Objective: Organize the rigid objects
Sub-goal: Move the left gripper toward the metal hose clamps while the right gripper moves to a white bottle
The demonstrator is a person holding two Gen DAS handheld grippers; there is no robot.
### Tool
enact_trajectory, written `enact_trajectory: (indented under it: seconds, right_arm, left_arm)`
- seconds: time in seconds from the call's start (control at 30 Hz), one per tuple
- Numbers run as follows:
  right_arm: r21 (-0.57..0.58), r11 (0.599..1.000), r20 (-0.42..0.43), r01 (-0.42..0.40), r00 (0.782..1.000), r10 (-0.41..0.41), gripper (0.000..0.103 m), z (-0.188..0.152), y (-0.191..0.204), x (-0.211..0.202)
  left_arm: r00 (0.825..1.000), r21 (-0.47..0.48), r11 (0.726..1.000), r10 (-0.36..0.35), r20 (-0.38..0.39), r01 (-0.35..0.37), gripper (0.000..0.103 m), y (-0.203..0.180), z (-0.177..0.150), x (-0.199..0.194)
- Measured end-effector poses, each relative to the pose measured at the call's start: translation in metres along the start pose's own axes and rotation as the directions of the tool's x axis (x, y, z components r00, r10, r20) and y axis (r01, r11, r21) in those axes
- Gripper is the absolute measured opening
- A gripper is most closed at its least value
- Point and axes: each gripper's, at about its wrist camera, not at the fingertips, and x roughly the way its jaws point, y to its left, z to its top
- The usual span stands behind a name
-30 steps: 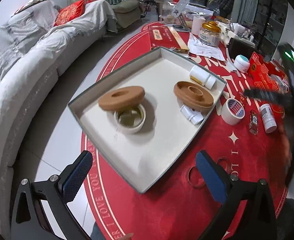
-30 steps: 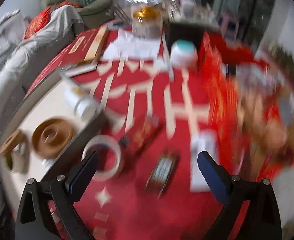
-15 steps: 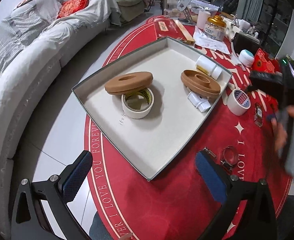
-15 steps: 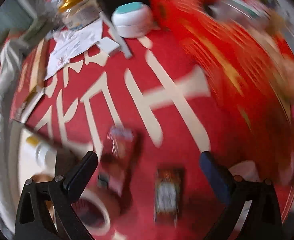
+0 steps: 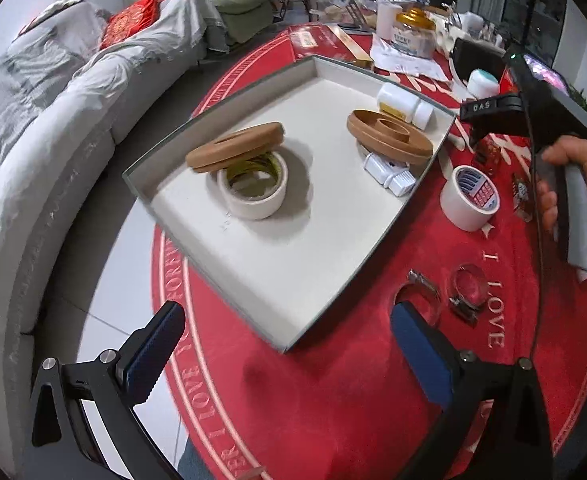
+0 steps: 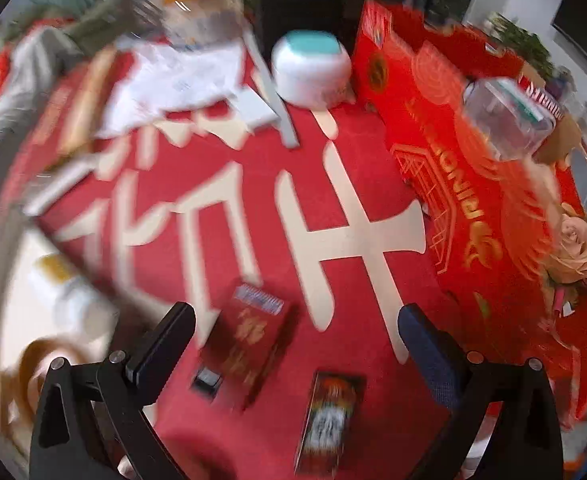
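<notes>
Both grippers hang empty above a cluttered red table.

The left gripper, jaws spread, waits over the shallow white cardboard tray already holding tape and brown discs; the right gripper, also spread, hovers over a small dark-red rectangular box, likely next. A grey-covered sofa curves beside the table.

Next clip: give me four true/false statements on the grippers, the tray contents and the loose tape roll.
1. Both grippers, left and right, are open and empty. True.
2. The tape roll with the blue-red label lies inside the tray. False: it stands on the red cloth beside it.
3. A brown disc leans on the tape roll in the tray. True.
4. The white bottle stands upright. False: it lies on its side.
</notes>
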Motion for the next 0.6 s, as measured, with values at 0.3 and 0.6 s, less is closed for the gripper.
enact_trajectory:
  seconds: [0.3, 0.6]
  right_arm:
    - [-0.380, 0.899, -0.045, -0.217, 0.975, 0.217, 0.102, -0.078, 0.027, -0.053]
    - [-0.286, 0.957, 0.323, 0.052, 0.945, 0.046, 0.102, -0.021, -0.059, -0.115]
  left_arm:
    - [0.995, 0.051, 0.994, 0.101, -0.012, -0.100, 0.103, 0.020, 0.016, 0.039]
    - [0.999, 0.016, 0.999, 0.047, 0.019, -0.048, 0.103, 0.011, 0.010, 0.010]
